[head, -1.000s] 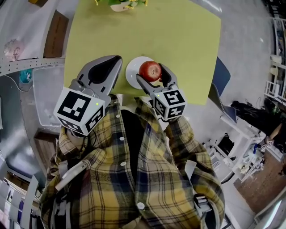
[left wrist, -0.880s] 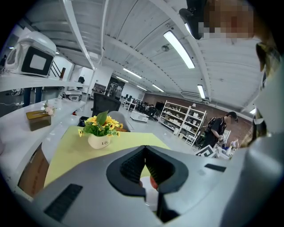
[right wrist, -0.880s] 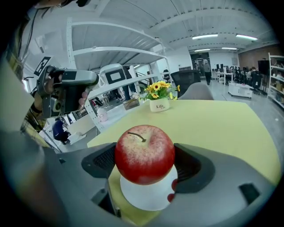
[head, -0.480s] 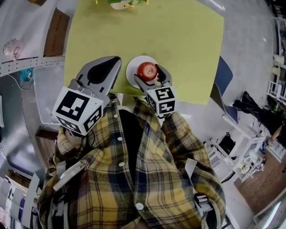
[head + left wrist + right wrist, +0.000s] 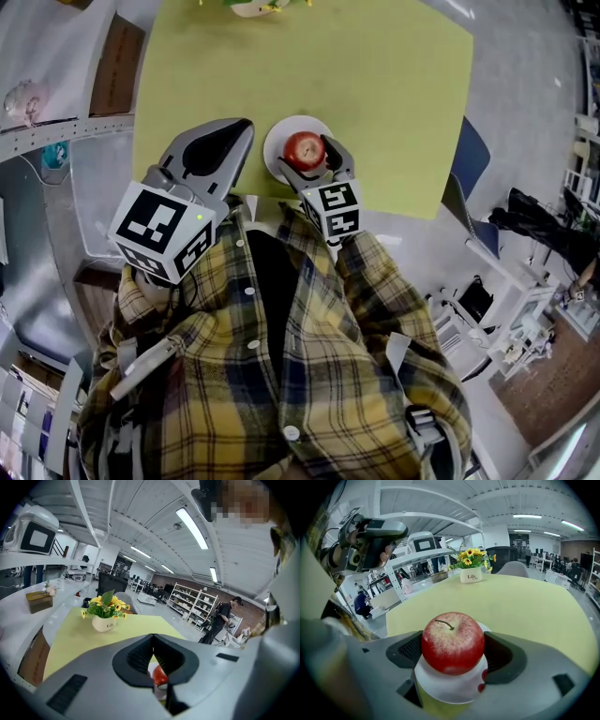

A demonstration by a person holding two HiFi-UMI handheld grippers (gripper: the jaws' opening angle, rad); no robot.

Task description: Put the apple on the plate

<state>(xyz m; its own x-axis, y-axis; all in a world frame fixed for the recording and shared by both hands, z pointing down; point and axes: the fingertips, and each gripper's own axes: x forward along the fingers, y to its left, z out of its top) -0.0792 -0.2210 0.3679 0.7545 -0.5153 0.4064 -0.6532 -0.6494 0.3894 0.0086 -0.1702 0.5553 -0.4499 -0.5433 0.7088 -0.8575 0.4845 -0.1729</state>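
Okay, main change: my right gripper (image 5: pixel 307 157) has come down and slid in over the plate (image 5: pixel 280 137). A second ago the apple (image 5: pixel 452 641) hung over the plate's right part, with the marker cube (image 5: pixel 337 208) larger in the head view. Now the cube looks smaller and the apple sits over the plate's middle. I read that as a descent toward the dish.

Right gripper state: jaws part-open, clamped on the apple from both sides, with a pad against each flank and the stem up. In the right gripper view the white plate shows directly under the fruit and around its base. Apple is at or just above the plate surface; I can't tell whether it touches.

Left gripper (image 5: pixel 242 129): jaws drawn together, nothing between them. It is held just left of the plate over the near edge of the green table (image 5: pixel 384 84). Same spot as in both earlier frames, no real shift. Through its view I catch a sliver of the red apple below the jaw tips.

For the task: placement looks nearly done. What's left, by my guess, is to let the apple settle, spread the right jaws and back off. Risk: the apple is round and may roll if it is let go above the plate. The flower pot (image 5: pixel 470 576) at the far end of the table is well apart and has not moved.
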